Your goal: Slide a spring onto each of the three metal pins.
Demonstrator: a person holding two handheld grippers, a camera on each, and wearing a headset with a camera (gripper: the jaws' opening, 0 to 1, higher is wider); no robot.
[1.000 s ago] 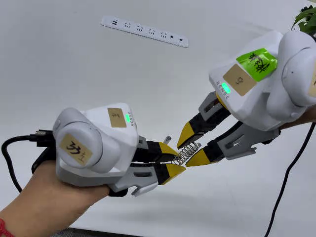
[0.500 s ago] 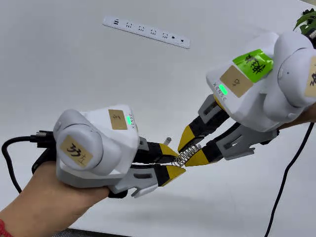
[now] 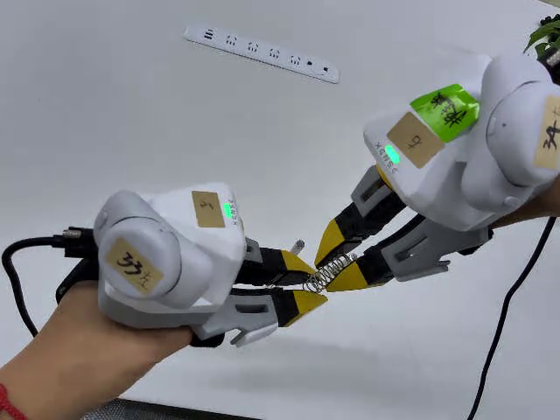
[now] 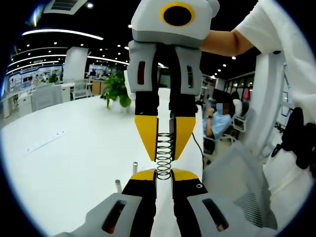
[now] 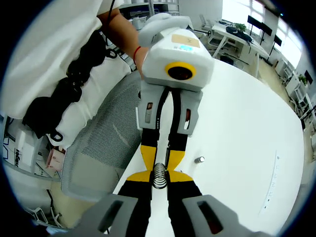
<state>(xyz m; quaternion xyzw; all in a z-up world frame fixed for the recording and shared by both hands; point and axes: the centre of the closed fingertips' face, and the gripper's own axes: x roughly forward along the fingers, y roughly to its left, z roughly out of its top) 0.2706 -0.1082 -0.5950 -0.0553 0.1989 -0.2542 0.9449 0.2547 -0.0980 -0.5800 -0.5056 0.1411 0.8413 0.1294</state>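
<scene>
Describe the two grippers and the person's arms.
Both grippers have rounded white housings, a green light, handwritten tan labels and black jaws with yellow tips. The left gripper has a black cable. The right gripper has a green sticker and its own black lead. The left wrist wears a red band; the right arm has a white sleeve.

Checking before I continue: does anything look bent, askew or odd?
Nothing stands out: the spring runs straight, uncrushed, between the left gripper and right gripper; two pins stand upright on the table.

Bright even light, soft shadows, fisheye edges
</scene>
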